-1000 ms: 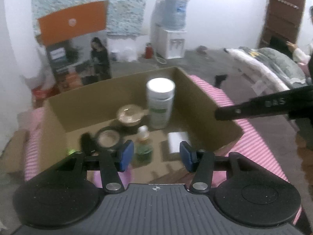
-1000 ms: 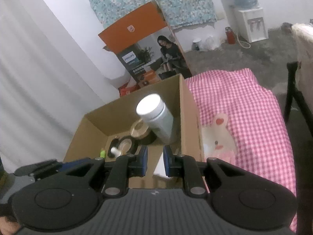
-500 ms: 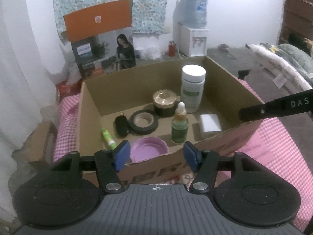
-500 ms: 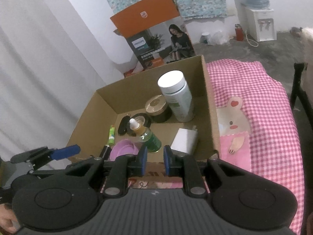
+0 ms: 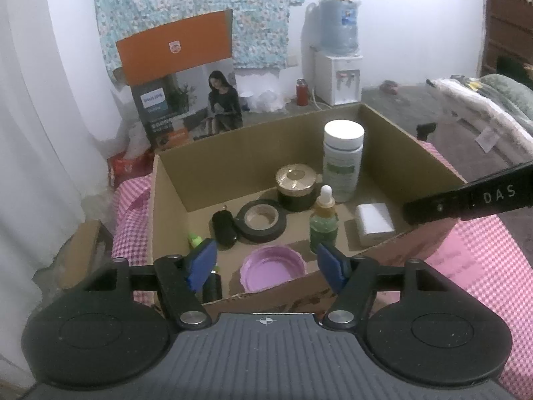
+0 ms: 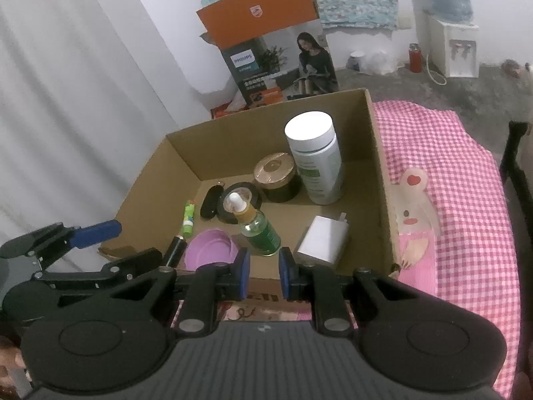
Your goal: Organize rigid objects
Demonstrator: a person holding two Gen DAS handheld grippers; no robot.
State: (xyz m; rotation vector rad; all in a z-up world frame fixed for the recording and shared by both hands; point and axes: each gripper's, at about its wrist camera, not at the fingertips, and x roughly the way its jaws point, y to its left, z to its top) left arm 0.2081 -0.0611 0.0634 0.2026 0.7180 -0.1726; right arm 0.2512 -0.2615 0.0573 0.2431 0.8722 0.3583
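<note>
An open cardboard box [image 5: 256,140] [image 6: 379,180] holds several items: a tall white bottle [image 5: 343,160] [image 6: 314,156], a gold-lidded jar [image 5: 295,186] [image 6: 274,176], a black tape roll [image 5: 261,220], a green dropper bottle [image 5: 323,220] [image 6: 256,226], a white charger [image 5: 374,223] [image 6: 323,240], a purple lid [image 5: 273,268] [image 6: 210,250], a black fob [image 5: 224,228] and a green stick [image 6: 188,216]. My left gripper [image 5: 268,265] is open and empty at the box's near wall. My right gripper [image 6: 263,271] is nearly closed and empty at the near edge.
The box sits on a pink checked cloth [image 6: 459,200]. A Philips carton [image 5: 186,83] stands behind it. A water dispenser [image 5: 338,56] is by the back wall. White curtain [image 6: 66,100] hangs at the left. Bedding [image 5: 483,100] lies at the right.
Both grippers have pulled back and up from inside the box to its near edge, so all its contents show. Neither holds anything.
</note>
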